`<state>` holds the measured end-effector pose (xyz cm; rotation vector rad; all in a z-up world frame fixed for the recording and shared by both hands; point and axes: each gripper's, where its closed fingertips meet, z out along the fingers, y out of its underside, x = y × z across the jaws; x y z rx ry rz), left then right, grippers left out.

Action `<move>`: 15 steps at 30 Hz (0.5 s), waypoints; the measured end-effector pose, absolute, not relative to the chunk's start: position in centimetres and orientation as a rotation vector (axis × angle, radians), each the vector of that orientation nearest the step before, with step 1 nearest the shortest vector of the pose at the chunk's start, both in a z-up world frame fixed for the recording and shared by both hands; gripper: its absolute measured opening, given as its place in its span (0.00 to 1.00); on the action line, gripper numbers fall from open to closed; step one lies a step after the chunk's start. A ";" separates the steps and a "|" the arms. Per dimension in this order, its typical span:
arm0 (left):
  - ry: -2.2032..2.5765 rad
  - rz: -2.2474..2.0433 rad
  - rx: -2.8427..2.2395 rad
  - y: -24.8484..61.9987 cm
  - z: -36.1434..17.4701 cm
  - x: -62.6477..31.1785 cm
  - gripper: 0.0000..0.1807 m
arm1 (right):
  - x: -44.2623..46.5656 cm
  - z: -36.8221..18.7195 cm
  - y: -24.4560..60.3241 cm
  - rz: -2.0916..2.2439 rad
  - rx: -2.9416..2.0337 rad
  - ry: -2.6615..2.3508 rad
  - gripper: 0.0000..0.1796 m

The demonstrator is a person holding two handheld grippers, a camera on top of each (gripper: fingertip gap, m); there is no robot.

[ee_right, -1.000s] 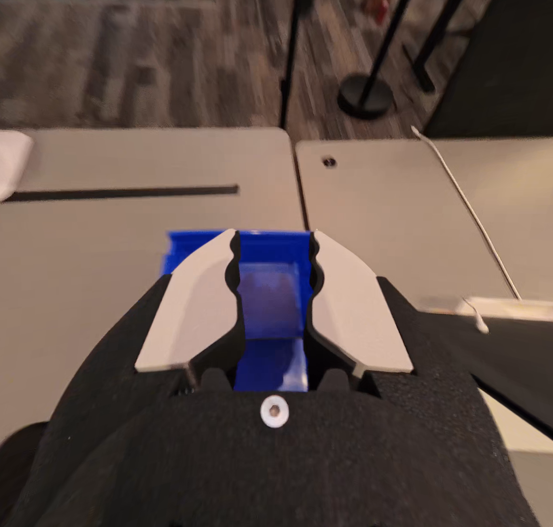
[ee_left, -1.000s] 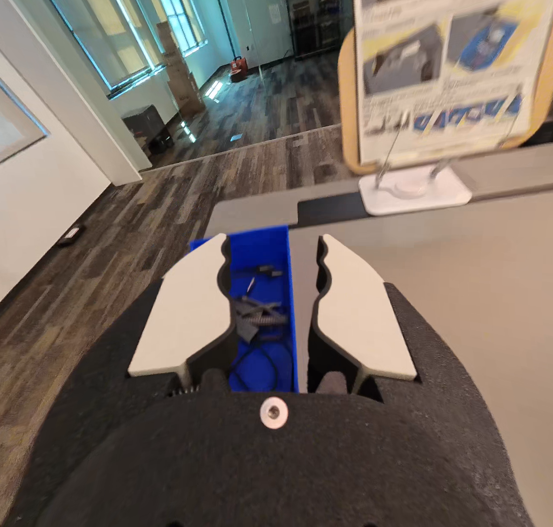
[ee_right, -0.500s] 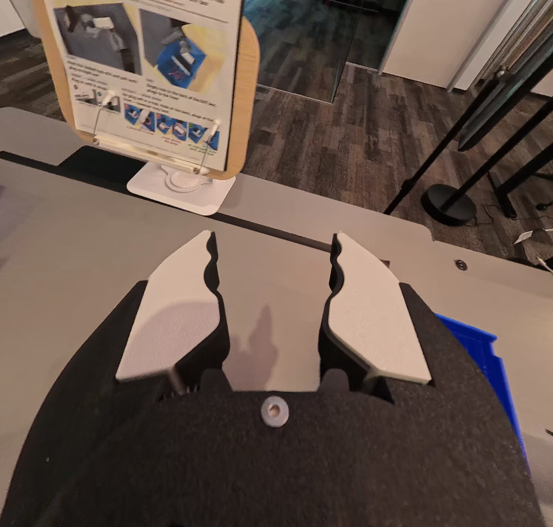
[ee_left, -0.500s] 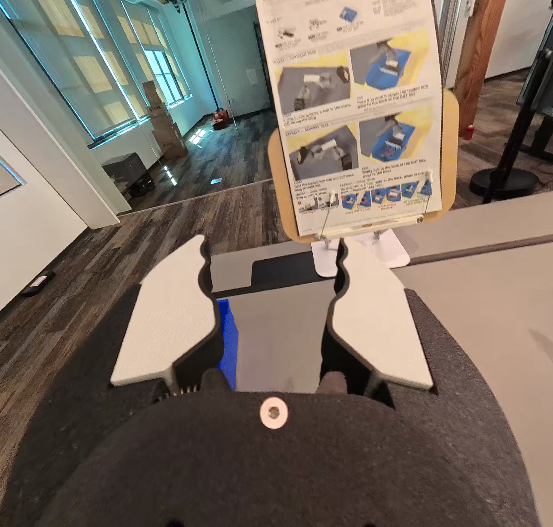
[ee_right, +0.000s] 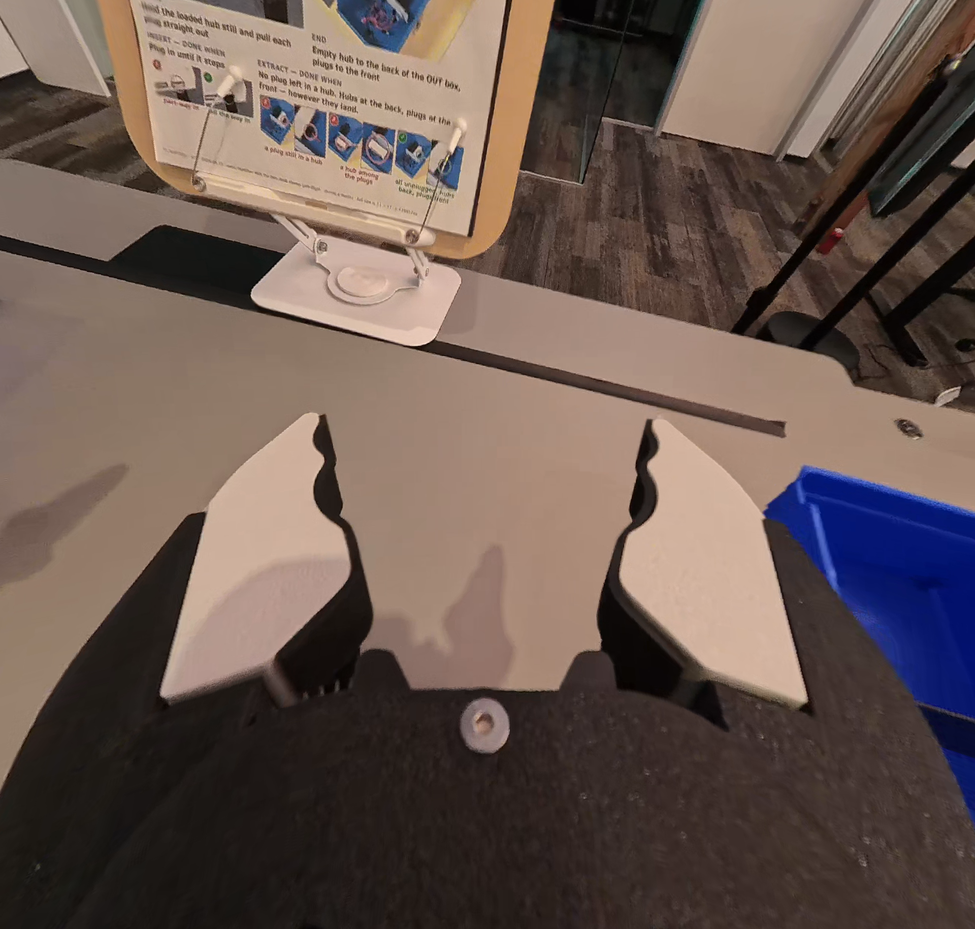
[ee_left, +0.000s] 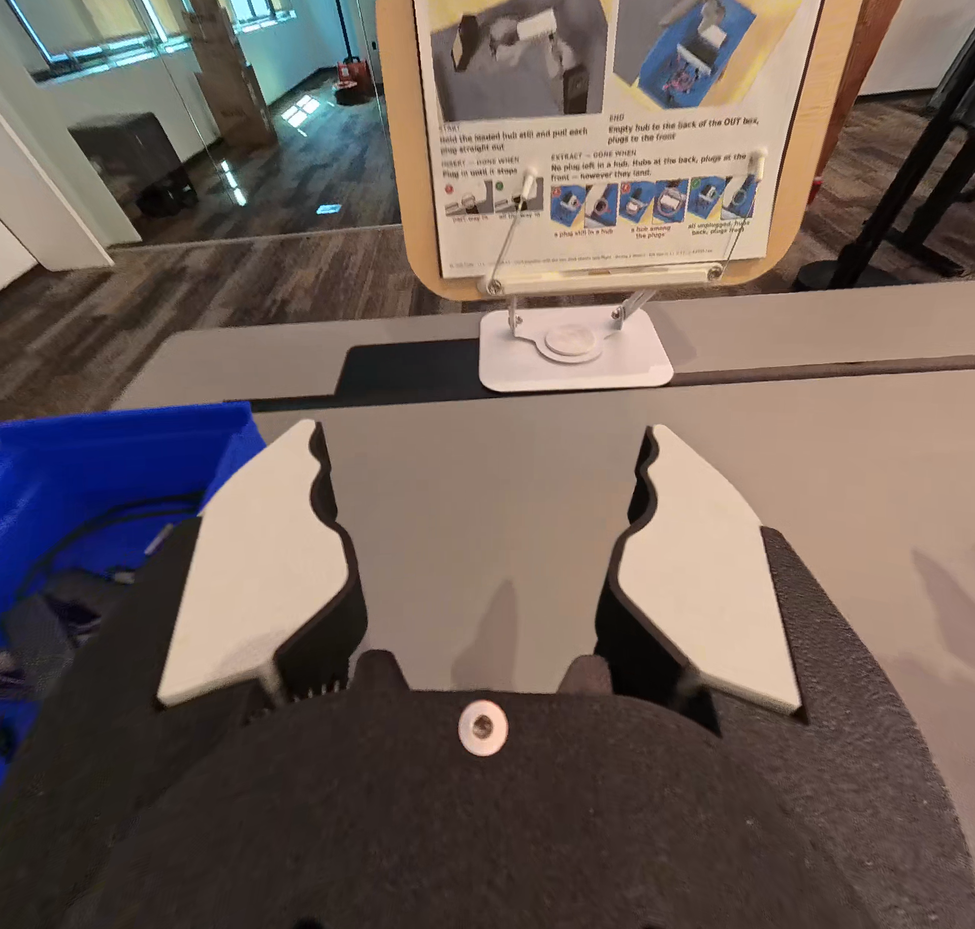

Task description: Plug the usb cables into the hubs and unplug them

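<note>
I hold my left gripper (ee_left: pixel 483 434), its 2 white-faced black fingers spread wide with nothing between them, over the bare grey matte tabletop (ee_left: pixel 475 508). My right gripper (ee_right: pixel 483 428) hangs the same way, wide apart and empty.

Just left of my left gripper sits a deep blue plastic bin (ee_left: pixel 121 444); inside it I see thin black usb cables (ee_left: pixel 95 529) with small metal plugs, tangled loosely. I cannot make out a hub there. A second blue plastic bin (ee_right: pixel 891 545) lies just right of my right gripper, its visible part bare.

I judge the cables light and floppy, the plugs stiff and slick; I would pinch a plug's moulded body, not the cord.

Beyond both grippers, at the tabletop's far edge, stands a printed instruction sheet on a tan board with a white metal base (ee_left: pixel 575 349).
</note>
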<state>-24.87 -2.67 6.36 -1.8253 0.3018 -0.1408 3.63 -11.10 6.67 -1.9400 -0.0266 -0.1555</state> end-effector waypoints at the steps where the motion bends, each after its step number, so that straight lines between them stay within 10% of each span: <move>1: 0.300 -0.151 -1.834 -2.7 5.4 -24.7 0.61 | 3.3 5.7 -11.0 -0.137 -1.948 -0.018 0.61; 15: 0.301 -0.183 -2.016 -2.7 -5.4 -24.1 0.74 | 3.1 -7.6 -8.4 -0.146 -2.206 0.037 0.76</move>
